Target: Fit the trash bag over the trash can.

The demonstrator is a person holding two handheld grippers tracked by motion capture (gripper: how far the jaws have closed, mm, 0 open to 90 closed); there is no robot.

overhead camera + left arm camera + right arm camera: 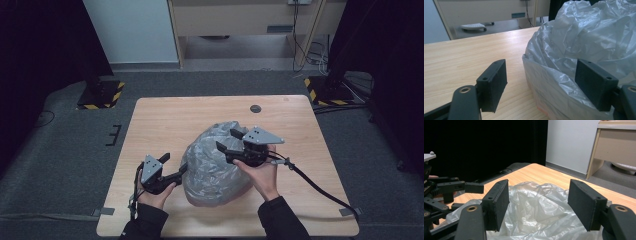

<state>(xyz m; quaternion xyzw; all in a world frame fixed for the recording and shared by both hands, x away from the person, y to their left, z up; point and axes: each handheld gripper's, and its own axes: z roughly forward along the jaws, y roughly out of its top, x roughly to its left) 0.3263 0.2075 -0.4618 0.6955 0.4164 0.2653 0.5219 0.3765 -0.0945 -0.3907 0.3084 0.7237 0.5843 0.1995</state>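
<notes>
High view: I am looking down on a wooden table (165,120) with a crumpled, translucent grey plastic bag (215,165) lying at the lower centre of the frame, puffed up into a mound. I am holding the left gripper (172,167) at the lower left of the bag; its jaws are standing apart, one tip lying against the bag's left flank and the other pointing free above the tabletop. I am holding the right gripper (231,141) over the bag's upper right part, jaws spread wide and pointing toward the frame's left, with nothing clamped between them; its black cable (320,187) is trailing off to the lower right.

Left gripper view: the two black jaws are standing well apart. The bag (579,42) is filling the right half of the frame, and the right-hand jaw is sitting against its wrinkled film, while the left-hand jaw is hanging over bare wood. No film is being pinched.

Right gripper view: the jaws are gaping above the bag (536,207), whose rumpled top is lying below and between them. The left gripper (446,192) is showing at the frame's left edge.
</notes>
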